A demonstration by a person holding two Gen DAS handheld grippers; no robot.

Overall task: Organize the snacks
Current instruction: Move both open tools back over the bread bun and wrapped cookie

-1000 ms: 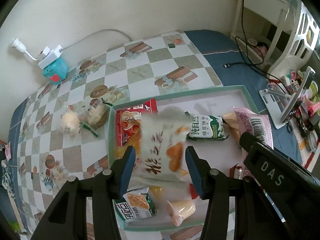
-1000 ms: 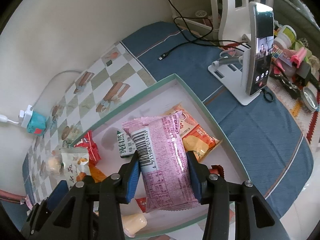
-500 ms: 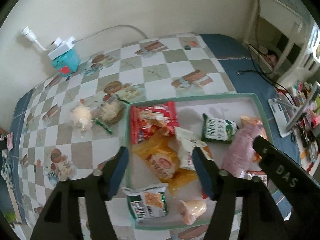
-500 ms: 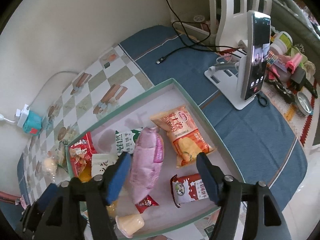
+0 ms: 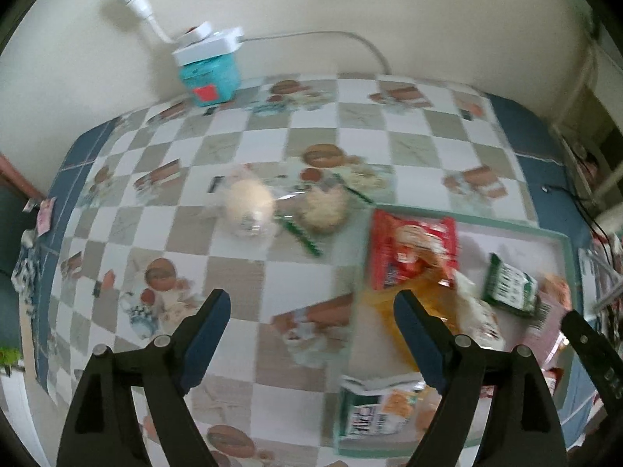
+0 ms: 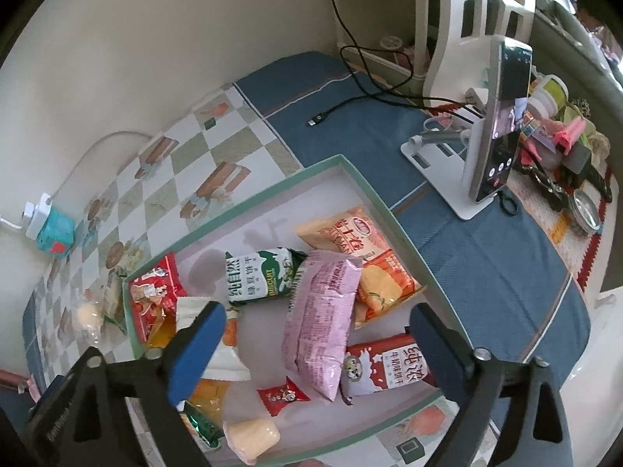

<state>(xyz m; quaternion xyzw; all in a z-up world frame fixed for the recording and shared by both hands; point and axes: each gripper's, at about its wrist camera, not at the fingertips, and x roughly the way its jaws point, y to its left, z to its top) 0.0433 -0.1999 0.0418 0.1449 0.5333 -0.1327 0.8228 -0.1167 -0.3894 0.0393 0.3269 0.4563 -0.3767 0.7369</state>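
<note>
A green-rimmed tray (image 6: 373, 190) (image 5: 566, 260) holds several snack packets. The pink packet (image 6: 321, 319) lies in its middle, over an orange packet (image 6: 362, 249) and beside a green biscuit pack (image 6: 261, 274). My right gripper (image 6: 315, 350) hangs above the pink packet, jaws opening, nothing gripped. My left gripper (image 5: 311, 334) is over the checked cloth left of the tray, jaws opening and empty. Two wrapped round snacks, a pale one (image 5: 249, 204) and a brownish one (image 5: 323, 208), lie on the cloth ahead of it. A red packet (image 5: 412, 249) sits at the tray's left end.
A teal box with a white plug (image 5: 208, 68) stands by the wall. A phone on a white stand (image 6: 498, 124), a black cable (image 6: 350, 101) and cluttered small items (image 6: 564, 144) occupy the blue cloth to the right. A white shelf frame (image 6: 479, 11) stands behind.
Both grippers let go of their packets, the white one and the pink one, which now lie in the tray. The left gripper swung left off the tray toward the two wrapped snacks.
</note>
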